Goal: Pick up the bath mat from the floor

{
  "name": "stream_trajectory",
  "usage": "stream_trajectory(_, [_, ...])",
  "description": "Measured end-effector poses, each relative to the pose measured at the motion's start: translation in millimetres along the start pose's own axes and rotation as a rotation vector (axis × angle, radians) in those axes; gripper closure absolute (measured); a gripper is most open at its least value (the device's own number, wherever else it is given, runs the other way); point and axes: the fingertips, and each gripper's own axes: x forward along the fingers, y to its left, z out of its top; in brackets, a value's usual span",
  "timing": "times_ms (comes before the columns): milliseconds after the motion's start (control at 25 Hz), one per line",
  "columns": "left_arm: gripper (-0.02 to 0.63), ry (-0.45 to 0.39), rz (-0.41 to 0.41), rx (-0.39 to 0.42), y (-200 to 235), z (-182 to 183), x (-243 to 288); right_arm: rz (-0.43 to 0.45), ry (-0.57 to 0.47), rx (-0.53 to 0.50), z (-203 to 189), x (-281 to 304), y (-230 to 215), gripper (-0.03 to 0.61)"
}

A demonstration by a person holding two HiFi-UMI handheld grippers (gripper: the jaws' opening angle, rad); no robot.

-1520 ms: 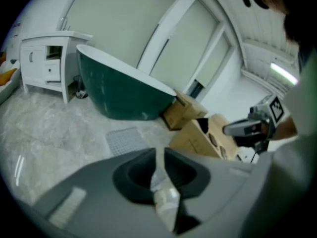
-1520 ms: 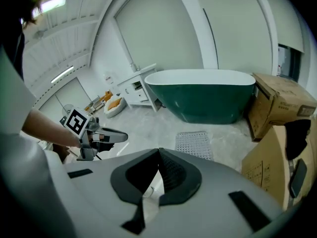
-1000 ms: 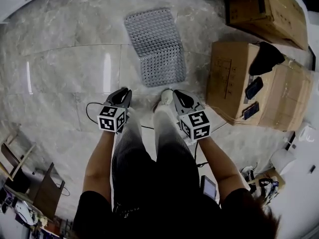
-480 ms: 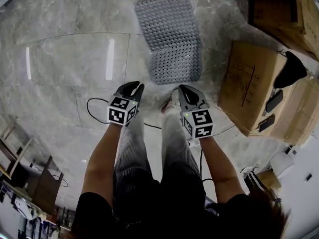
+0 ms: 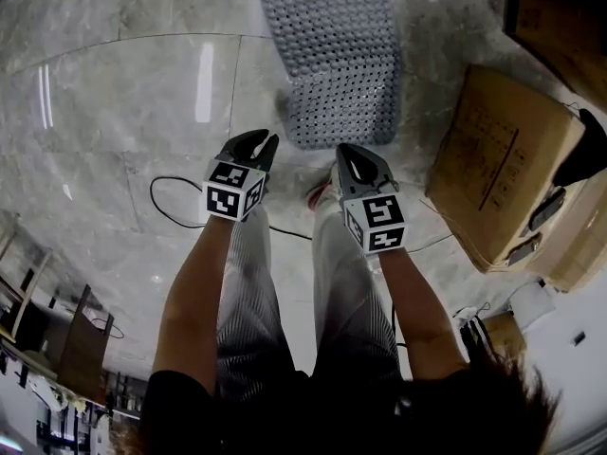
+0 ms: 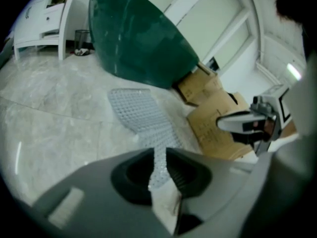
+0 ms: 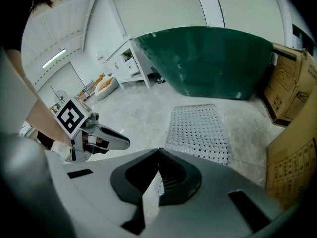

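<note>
The grey perforated bath mat [image 5: 337, 45] lies flat on the marble floor ahead of me, also seen in the left gripper view [image 6: 141, 115] and the right gripper view [image 7: 198, 130]. Both grippers hang in the air side by side, short of the mat's near edge. My left gripper [image 5: 264, 140] [image 6: 158, 150] is opening; a narrow gap shows between its jaws, with nothing in it. My right gripper [image 5: 346, 150] [image 7: 158, 150] has its tips touching and is empty. Neither one touches the mat.
Cardboard boxes [image 5: 493, 169] stand right of the mat, with dark phones [image 5: 548, 209] on top. A dark green tub [image 7: 208, 58] rises behind the mat. A black cable [image 5: 171, 197] loops on the floor at the left. The person's legs and a shoe [image 5: 318, 192] are below the grippers.
The person has stepped toward the mat, so its near edge now lies just beyond both grippers. The left jaws have spread slightly.
</note>
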Motion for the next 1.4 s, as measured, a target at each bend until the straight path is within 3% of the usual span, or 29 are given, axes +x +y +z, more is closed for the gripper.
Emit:
stream_trajectory(680, [0.528, 0.086, -0.004, 0.046, 44, -60, 114, 0.008, 0.023, -0.008, -67, 73, -39, 0.580])
stream_trajectory(1040, [0.512, 0.075, -0.023, 0.050, 64, -73, 159, 0.007, 0.043, 0.000, -102, 102, -57, 0.580])
stream_trajectory(1400, [0.503, 0.063, -0.086, 0.062, 55, -79, 195, -0.028, 0.041, 0.056, -126, 112, -78, 0.580])
